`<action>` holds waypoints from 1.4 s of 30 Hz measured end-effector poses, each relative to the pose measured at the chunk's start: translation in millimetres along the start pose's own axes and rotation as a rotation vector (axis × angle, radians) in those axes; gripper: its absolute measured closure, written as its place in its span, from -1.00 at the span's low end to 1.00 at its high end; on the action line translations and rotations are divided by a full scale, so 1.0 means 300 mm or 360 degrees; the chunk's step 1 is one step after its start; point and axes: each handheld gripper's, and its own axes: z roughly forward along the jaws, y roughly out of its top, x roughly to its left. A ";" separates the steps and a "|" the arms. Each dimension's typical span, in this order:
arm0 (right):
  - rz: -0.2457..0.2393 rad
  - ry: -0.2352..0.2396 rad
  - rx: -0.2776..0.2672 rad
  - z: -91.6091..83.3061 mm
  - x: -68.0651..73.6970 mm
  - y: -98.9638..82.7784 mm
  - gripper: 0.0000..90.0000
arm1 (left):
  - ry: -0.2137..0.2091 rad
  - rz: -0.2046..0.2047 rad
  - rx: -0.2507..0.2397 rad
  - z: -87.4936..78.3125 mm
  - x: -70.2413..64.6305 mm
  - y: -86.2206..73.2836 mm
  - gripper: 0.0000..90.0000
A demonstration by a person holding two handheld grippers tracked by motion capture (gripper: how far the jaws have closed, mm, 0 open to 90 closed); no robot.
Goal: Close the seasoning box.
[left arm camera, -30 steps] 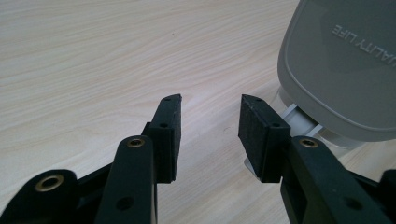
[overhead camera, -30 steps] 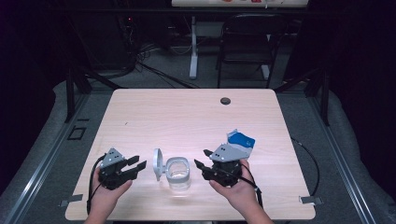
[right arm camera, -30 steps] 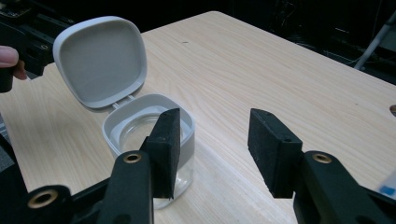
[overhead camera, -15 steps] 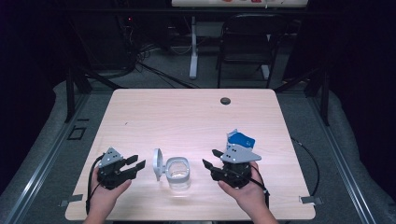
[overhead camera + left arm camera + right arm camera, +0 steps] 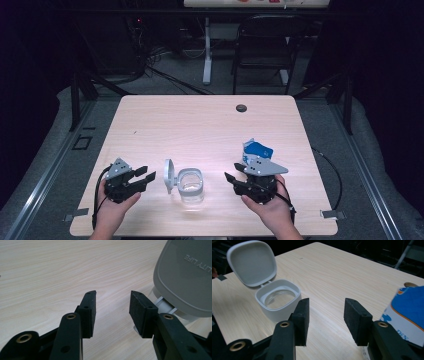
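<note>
High view: the container [image 5: 191,184], a clear jar with a white rim and a hinged lid [image 5: 169,176] swung up, stands near the front edge of the table [image 5: 200,125], between the two grippers.
Left gripper [image 5: 145,177]: just left of the container, tips pointing at the raised lid and close to it, not touching.
Left jaws: spread wide, nothing between them; they have just been opening a little more.
Left gripper view: bare wood lies in the gap of the left gripper [image 5: 112,302]; the grey back of the lid [image 5: 185,275] stands just past the right-hand pad.
Right gripper [image 5: 232,172]: right of the container, well apart from it, tips pointing toward it.
Right jaws: released, nothing between them; they have just been closing somewhat.
Right gripper view: the right gripper [image 5: 325,308] has table between its pads; the container [image 5: 277,300] sits beyond its left-hand pad, lid [image 5: 252,262] tipped back.
Carton [image 5: 257,150]: blue and white, farther right of the container, just behind the right gripper; in the right gripper view the carton [image 5: 407,312] is beside the right-hand pad.
</note>
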 end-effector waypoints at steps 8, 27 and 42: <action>-0.0003 -0.0051 -0.0010 -0.021 -0.022 -0.016 0.27 | -0.0008 0.0011 -0.0007 0.005 -0.004 -0.002 0.26; 0.0064 -0.0161 -0.0039 -0.083 -0.094 -0.037 0.23 | 0.0008 0.0012 -0.0014 0.005 -0.001 -0.002 0.14; 0.0180 -0.0261 0.0004 -0.125 -0.175 -0.069 0.32 | 0.0022 -0.0002 -0.0026 0.005 0.003 -0.006 0.12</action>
